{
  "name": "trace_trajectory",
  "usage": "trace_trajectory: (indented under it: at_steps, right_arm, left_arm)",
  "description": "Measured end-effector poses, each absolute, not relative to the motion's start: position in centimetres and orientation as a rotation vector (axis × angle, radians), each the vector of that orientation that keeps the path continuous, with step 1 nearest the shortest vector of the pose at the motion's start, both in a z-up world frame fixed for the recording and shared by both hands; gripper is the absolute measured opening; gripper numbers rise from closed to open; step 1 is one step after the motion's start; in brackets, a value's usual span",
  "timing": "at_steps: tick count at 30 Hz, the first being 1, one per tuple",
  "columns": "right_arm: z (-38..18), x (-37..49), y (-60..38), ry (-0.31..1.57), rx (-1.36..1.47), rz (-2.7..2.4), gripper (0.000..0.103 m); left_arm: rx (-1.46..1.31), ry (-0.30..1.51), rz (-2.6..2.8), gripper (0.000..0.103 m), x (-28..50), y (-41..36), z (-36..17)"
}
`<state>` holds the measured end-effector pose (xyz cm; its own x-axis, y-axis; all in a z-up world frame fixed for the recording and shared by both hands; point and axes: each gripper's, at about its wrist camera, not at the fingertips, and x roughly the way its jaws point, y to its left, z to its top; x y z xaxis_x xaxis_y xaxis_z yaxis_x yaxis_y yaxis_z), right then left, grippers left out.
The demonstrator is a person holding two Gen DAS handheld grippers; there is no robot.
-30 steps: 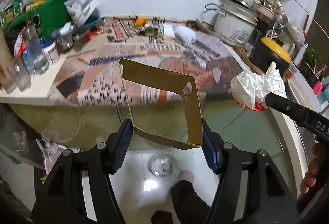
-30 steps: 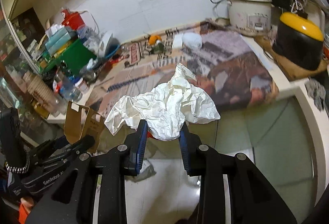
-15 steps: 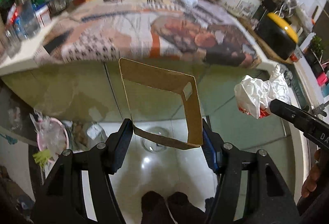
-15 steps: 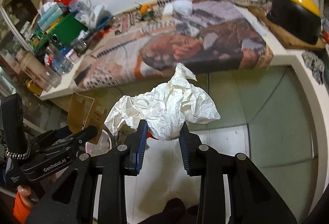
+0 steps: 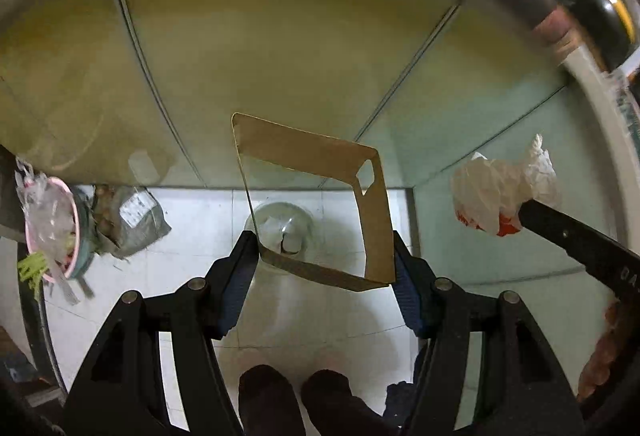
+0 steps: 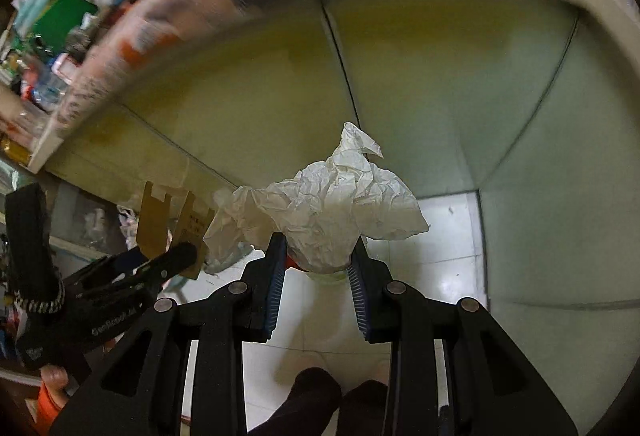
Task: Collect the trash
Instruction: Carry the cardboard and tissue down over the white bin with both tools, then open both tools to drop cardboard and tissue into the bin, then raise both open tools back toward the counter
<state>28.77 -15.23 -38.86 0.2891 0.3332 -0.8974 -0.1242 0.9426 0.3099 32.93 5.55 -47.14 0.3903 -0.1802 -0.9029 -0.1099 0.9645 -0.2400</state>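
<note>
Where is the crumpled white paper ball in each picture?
Left wrist view: the crumpled white paper ball is at the right edge, pinched at the tip of the right tool.
Right wrist view: the ball sits in the centre, squeezed between that tool's blue-padded fingers.
Shared landmark: the brown open cardboard sleeve held by the left tool, seen at lower left in the right wrist view.

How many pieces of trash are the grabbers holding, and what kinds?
Cardboard sleeve: 1, in the left gripper
Crumpled white paper: 1, in the right gripper
Total: 2
</note>
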Motion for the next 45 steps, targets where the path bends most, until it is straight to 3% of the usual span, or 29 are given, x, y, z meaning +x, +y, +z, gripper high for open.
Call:
trace_trajectory:
  at_steps: [12,21,27,35,40,45]
  right_arm:
    - [-58.3,31.1,-10.2,1.349,0.140,0.407,0.031]
    - [-67.7,31.6,-7.4,1.419,0.112,0.498,0.031]
    - [-69.0,31.9,-8.3,1.404,0.085,0.503,0.043]
    - [-68.2,31.9,-10.5,1.370,0.083,0.452,0.044]
    - [-66.1,31.7,-10.8,1.348,0.081,0.453,0.044]
    - [-60.1,31.1,-10.9,1.339,0.094,0.459,0.044]
  left_arm:
    - [-0.343,1.195,0.033,0.063,34.8,9.7,-64.4]
    - [-0.351,1.204,-0.023,0.063,36.1,10.2,-74.7]
    - [-0.332,1.210,-0.090,0.063,37.7,8.8,-78.2]
    - [-0.277,1.258,-0.132,0.064,38.6,6.8,-80.7]
    - [-0.273,1.260,-0.113,0.064,38.0,6.6,-78.4]
    - [-0.281,1.234,-0.090,0.064,36.8,7.2,-71.7]
